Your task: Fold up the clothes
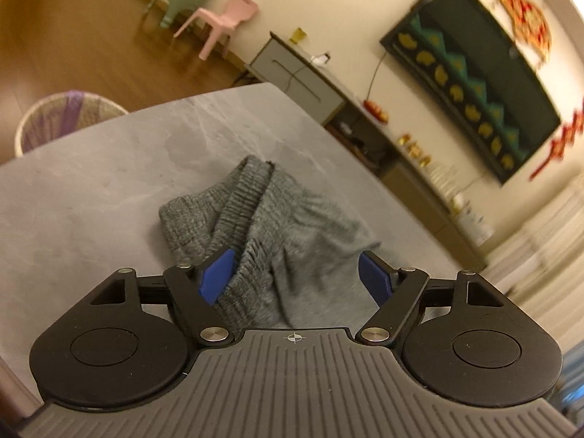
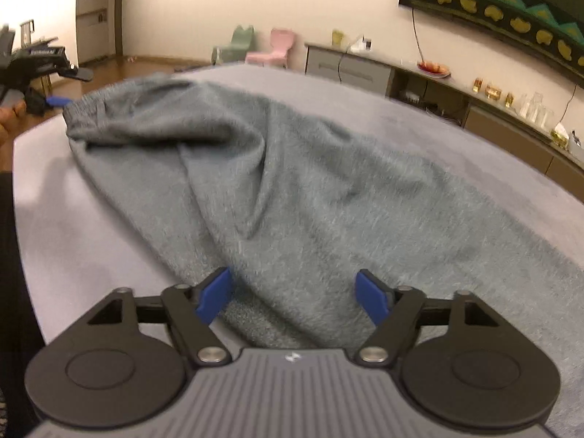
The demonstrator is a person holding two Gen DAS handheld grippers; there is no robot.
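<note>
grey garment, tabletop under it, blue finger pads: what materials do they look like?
Grey heathered garment: soft jersey-type knit, matte, with a ribbed gathered waistband.
Grey veined tabletop: looks like marble or sintered stone, smooth with low sheen; could be a printed laminate.
Blue finger pads: probably matte moulded plastic or rubber; I can't tell which.

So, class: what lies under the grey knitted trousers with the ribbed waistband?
The grey knitted trousers lie on a grey marble-patterned table. Anything beneath the cloth itself is covered and cannot be seen.

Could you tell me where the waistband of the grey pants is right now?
In the left wrist view the waistband lies bunched on the table, running up from the open left gripper.
</note>
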